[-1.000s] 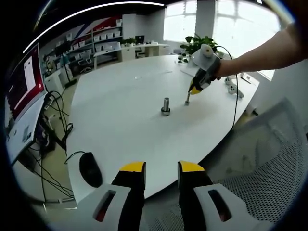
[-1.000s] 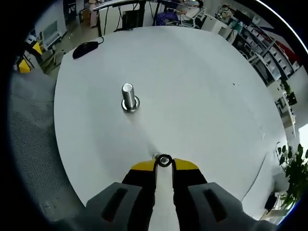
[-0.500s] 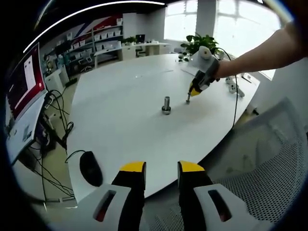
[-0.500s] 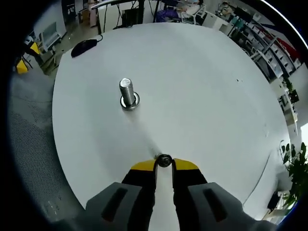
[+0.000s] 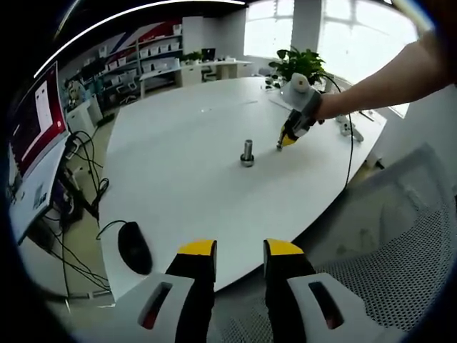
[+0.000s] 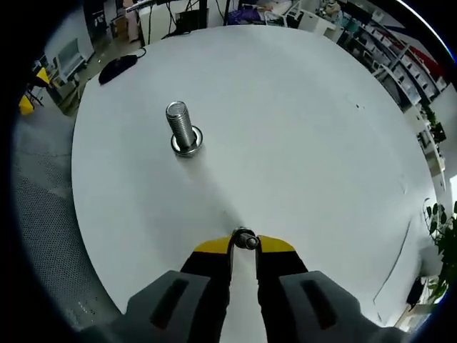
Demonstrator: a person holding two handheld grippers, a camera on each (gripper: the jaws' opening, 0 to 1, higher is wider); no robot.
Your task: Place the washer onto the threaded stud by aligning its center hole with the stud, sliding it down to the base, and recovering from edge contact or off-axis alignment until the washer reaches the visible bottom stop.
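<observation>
A steel threaded stud (image 6: 182, 128) stands upright on its round base on the white table (image 6: 300, 121), up and left of my right gripper (image 6: 244, 244). That gripper is shut on a small metal washer (image 6: 244, 239) pinched between its yellow tips, above the table surface. In the left gripper view the stud (image 5: 247, 153) stands mid-table, and the right gripper (image 5: 280, 145) hangs just to its right, held by a person's arm (image 5: 378, 78). My left gripper (image 5: 239, 251) stands open off the table's near edge, nothing between its fingers.
A black mouse (image 5: 134, 250) lies near the table's front edge, cables hanging beside it. A monitor (image 5: 32, 136) stands at the left. A mesh chair (image 5: 400, 236) is at the right. Small white objects (image 5: 345, 128) and a plant (image 5: 296, 66) sit at the far side.
The right gripper has risen a little with the washer and tilted; the stud now shows more from the side. The left gripper has stayed put.
</observation>
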